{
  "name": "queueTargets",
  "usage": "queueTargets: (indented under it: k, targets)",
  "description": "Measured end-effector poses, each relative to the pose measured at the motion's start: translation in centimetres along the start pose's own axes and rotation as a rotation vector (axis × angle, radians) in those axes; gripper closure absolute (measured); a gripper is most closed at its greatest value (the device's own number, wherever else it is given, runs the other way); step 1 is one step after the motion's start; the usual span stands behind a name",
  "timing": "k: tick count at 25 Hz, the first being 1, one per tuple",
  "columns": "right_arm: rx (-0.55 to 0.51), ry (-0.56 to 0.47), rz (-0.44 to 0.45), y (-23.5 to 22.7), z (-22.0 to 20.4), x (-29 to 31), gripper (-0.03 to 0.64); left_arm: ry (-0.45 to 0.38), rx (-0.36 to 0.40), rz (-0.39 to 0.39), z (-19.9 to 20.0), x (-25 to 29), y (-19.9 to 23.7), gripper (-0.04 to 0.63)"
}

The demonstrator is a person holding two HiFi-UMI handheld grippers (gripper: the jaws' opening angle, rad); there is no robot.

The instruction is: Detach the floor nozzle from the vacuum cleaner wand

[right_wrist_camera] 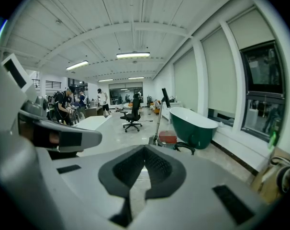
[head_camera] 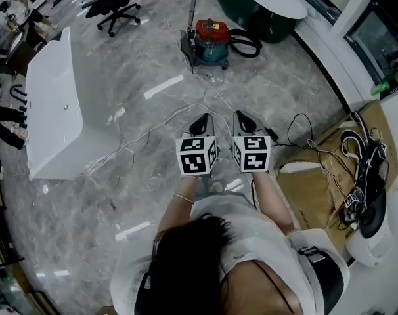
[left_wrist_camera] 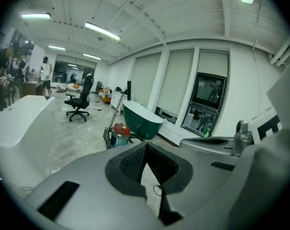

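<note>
While left gripper and right gripper sit closed, empty, the red-topped teal vacuum stands, wand nearly upright.

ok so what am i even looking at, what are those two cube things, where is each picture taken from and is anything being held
There is no robot here. A person holds a two-jaw hand tool in each hand, and the marked cubes are part of those tools. The head view comes from a camera on the person's head looking down. It shows the left gripper and right gripper side by side above a marble floor. The other two pictures come from a camera riding on each gripper, looking along its jaws. Both pairs of jaws are shut with nothing between them. Ahead on the floor stands a red and teal vacuum cleaner with its wand and the floor nozzle at its foot, untouched. Nearby are a green bathtub, a white tub and an office chair.
</note>
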State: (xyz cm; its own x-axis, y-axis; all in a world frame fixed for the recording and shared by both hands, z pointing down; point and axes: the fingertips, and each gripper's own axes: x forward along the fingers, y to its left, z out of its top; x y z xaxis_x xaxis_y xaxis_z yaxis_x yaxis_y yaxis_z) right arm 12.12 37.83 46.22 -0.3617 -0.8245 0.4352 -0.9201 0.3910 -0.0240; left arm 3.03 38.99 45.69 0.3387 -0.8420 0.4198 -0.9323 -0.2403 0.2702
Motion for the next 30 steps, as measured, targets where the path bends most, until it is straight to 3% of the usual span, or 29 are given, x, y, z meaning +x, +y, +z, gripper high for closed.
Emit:
queueTargets:
  k: [18, 30]
  targets:
    - [0.035, 0.041, -0.004, -0.1, 1.1, 5.3, 0.603, 0.011, 0.027, -0.054, 3.0, 4.5, 1.5, 0.592]
    - [0.047, 0.051, -0.001, 1.4, 2.5, 9.8, 0.603, 0.019, 0.025, -0.048, 4.8, 7.1, 5.0, 0.592]
